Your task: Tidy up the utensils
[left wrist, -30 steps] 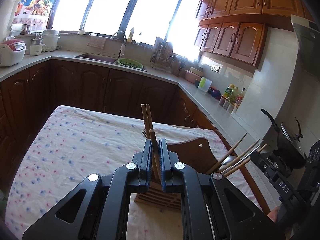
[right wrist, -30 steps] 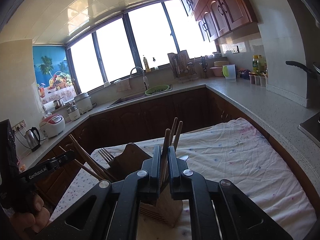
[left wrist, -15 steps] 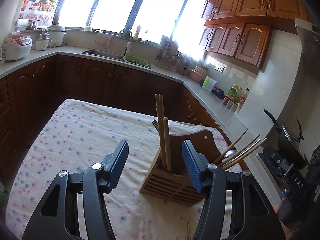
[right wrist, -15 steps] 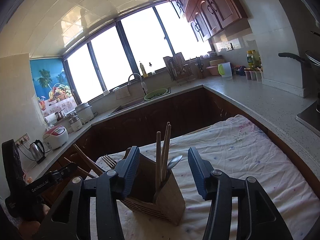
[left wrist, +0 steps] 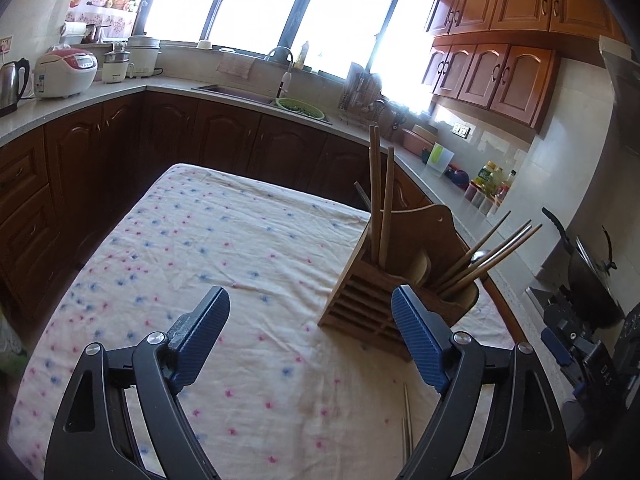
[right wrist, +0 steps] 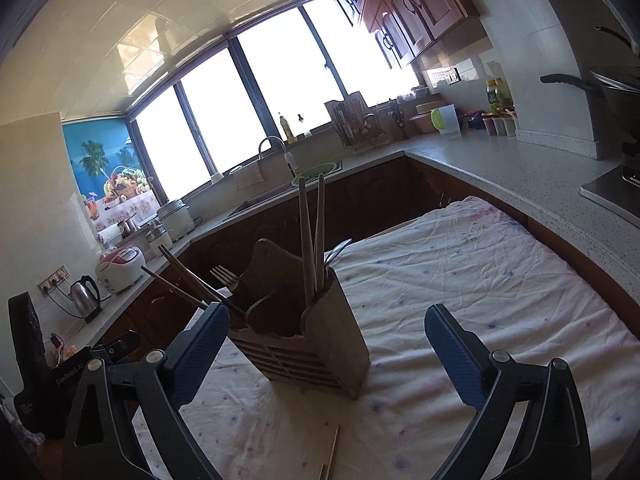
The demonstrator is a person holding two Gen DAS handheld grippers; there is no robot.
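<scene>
The wooden holder stands on the tablecloth, chopsticks upright in one compartment, more leaning in another. Loose chopsticks lie on the cloth near it. My left gripper and right gripper both gape wide, empty.

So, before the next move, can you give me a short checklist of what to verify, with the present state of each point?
1. Left gripper open and holding nothing: ok.
2. Right gripper open and holding nothing: ok.
3. Wooden holder upright on the tablecloth: ok.
4. Two chopsticks standing inside one compartment of the holder, touched by neither gripper: ok.
5. All utensils put away: not ok; metal chopsticks lie on the cloth in front of the holder.
6. Whether that metal pair lies fully within reach: cannot tell, the picture edge cuts it off.
</scene>
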